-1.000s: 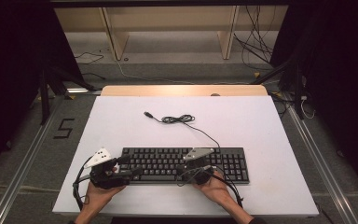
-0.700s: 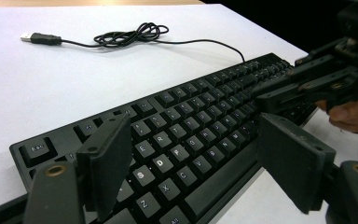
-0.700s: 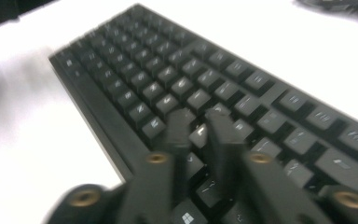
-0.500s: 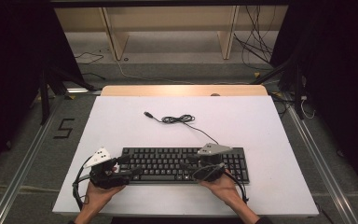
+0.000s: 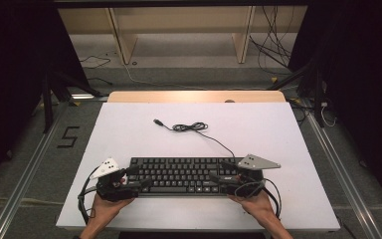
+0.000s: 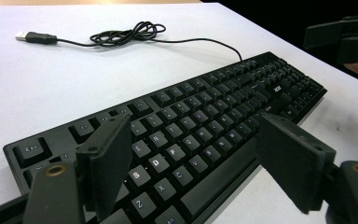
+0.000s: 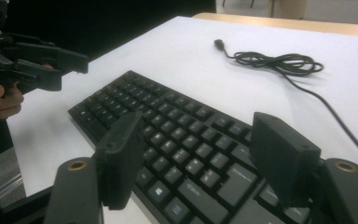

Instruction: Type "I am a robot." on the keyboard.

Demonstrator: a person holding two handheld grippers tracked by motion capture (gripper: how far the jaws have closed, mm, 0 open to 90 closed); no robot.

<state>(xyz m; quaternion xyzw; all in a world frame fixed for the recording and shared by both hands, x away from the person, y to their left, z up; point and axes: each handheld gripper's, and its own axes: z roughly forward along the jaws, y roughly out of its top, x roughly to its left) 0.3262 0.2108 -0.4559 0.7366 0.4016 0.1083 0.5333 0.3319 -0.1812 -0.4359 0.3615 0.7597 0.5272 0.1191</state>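
The keyboard under the left claw shows key letters S, D, Z, X, C and Esc. A large 5 marks the floor.

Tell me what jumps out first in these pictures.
A black keyboard lies at the near edge of the white table, with an open hand-held gripper at each end: left, right. Behind it, its cable sits loosely coiled, plug unconnected.

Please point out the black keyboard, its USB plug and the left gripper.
Black plastic keyboard (image 5: 179, 175), high view, on its middle keys.
Black USB plug (image 5: 156, 121), high view, on the plug body.
Left gripper (image 5: 140, 178), high view, between its fingertips.
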